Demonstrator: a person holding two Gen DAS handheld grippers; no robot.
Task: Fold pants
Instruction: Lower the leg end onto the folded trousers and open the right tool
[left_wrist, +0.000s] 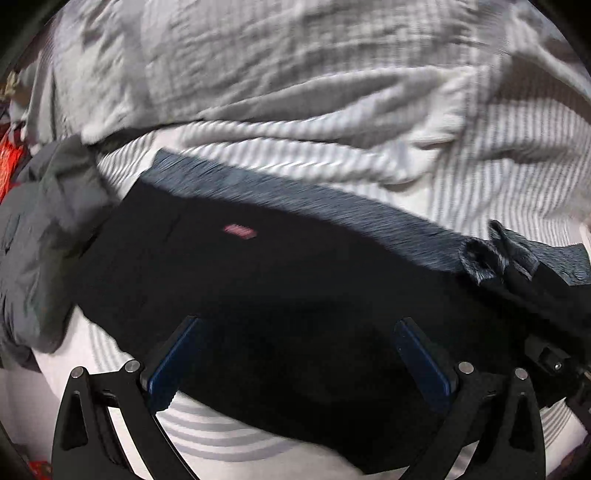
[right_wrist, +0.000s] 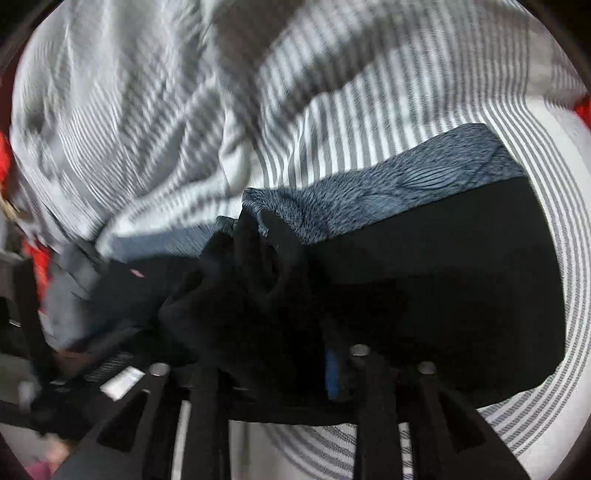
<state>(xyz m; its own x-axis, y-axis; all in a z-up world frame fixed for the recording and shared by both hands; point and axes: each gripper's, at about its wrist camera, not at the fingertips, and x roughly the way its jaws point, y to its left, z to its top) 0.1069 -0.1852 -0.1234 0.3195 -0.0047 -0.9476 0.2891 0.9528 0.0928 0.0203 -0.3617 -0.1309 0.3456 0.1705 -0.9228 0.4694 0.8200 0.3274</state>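
Black pants lie across a striped sheet. Their blue-grey patterned waistband runs along the far edge, and a small pink label shows on the black cloth. My left gripper hovers over the pants, open, with its blue pads wide apart and nothing between them. In the right wrist view the pants are bunched at the middle, with the waistband folded over. My right gripper stands partly open. A fold of black cloth drapes over its left finger and hides it. The right blue pad shows bare.
The grey-and-white striped sheet is rumpled beyond the pants, and a crumpled pale blanket lies farther back. A grey garment is heaped at the left end of the pants. Something red shows at the left edge.
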